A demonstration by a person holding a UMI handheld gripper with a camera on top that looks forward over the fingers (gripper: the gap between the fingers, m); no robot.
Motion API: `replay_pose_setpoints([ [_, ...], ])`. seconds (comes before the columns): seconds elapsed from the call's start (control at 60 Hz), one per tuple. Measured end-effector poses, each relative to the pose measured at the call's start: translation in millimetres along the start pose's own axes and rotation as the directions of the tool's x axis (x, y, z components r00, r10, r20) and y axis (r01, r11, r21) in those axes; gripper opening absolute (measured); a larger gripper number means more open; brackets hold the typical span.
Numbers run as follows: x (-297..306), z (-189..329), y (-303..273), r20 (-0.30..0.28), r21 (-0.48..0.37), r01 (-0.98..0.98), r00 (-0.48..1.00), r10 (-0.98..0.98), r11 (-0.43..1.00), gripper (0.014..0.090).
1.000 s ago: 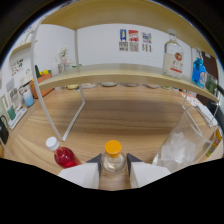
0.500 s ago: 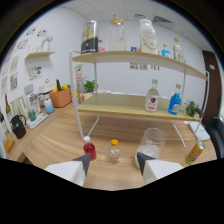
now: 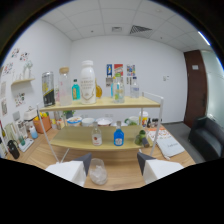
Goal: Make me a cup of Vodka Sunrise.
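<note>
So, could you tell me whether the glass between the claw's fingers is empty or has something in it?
Not empty: the glass stands upright on the table with pale lumps, apparently ice, in its bottom. The open claw has a finger either side, not pressing.

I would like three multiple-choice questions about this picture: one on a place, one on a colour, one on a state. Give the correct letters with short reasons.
1. Where is the clear glass?
A. On the top shelf
B. On the table between the gripper fingers
C. On the floor

2. What colour is the small bottle on the lower shelf?
A. Blue
B. Red
C. Black

3. How are the fingers?
A. Shut on the glass
B. Open, with gaps beside the glass
C. Shut on nothing

Answers:
1 B, the glass stands on the wooden table between the fingers.
2 A, its body is blue.
3 B, neither finger touches the glass.
</note>
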Motion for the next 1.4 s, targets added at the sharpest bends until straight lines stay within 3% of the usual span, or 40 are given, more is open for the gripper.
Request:
replay_pose_setpoints([
  [0.1, 8.9, 22.2, -62.6, 0.005, 0.081, -0.006, 1.0, 0.006, 0.997, 0.0859],
  [0.117, 8.3, 25.5, -72.2, 0.004, 0.096, -0.009, 1.0, 0.008, 0.995, 0.0803],
  [0.133, 10.1, 30.1, -81.7, 0.005, 0.108, -0.011, 1.0, 0.011, 0.994, 0.086],
  [0.217, 13.1, 52.8, -124.6, 0.014, 0.163, -0.022, 1.0, 0.02, 0.986, 0.0857],
  [0.35, 15.3, 91.5, -162.6, 0.005, 0.189, 0.018, 1.0, -0.019, 0.982, 0.0854],
  [0.433, 17.9, 114.4, -168.4, -0.007, 0.176, 0.031, 1.0, -0.03, 0.984, 0.0811],
  [0.567, 17.3, 141.4, -159.8, 0.003, 0.118, 0.012, 1.0, -0.012, 0.993, 0.0665],
  [0.733, 16.1, 151.6, -154.2, 0.016, 0.096, -0.002, 1.0, 0.0, 0.995, 0.0377],
  [0.983, 10.7, 142.6, -152.9, 0.052, 0.1, 0.014, 0.998, -0.019, 0.995, 0.0358],
  [1.167, 11.5, 100.8, -158.6, 0.058, 0.154, 0.006, 0.998, -0.015, 0.988, 0.0359],
  [1.4, 3.7, 59.4, -87.3, 0.067, 0.133, 0.003, 0.998, -0.012, 0.991, 0.0358],
])
